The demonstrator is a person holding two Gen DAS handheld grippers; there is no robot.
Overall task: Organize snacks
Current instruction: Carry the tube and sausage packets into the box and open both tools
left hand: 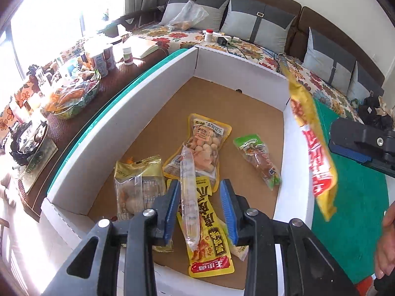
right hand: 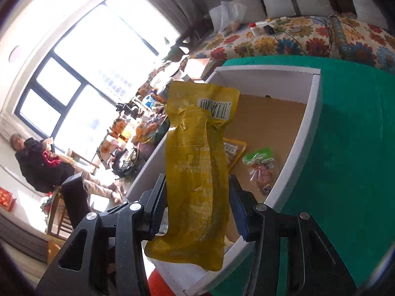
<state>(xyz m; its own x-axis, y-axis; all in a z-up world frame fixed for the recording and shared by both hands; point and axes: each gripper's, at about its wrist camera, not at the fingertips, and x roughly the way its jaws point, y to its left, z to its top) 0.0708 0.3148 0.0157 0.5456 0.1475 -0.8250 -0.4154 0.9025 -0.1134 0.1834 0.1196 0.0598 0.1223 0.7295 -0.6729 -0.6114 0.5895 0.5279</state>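
Note:
A white box (left hand: 153,93) with a brown cardboard floor holds several snack packets: a peanut pack (left hand: 207,143), a green-topped pack (left hand: 256,155), a gold pack (left hand: 138,180) and a yellow pouch (left hand: 209,234). My left gripper (left hand: 200,185) hangs over them, open. A clear tube packet (left hand: 188,197) stands between its blue pads, leaning by the left one, not pinched. My right gripper (right hand: 197,178) is open over the box's (right hand: 261,81) near corner. A long yellow packet (right hand: 197,172) sits loose between its fingers. In the left wrist view that yellow packet (left hand: 316,153) hangs in the air beside the right gripper (left hand: 355,148).
The box rests on a green cloth (left hand: 350,209). A dark side table (left hand: 74,86) crowded with cups, jars and bags runs along its left. Behind is a sofa (left hand: 246,19) with a flowered cover and grey cushions. A hand (left hand: 387,241) shows at the right edge; a person (right hand: 37,162) sits by the window.

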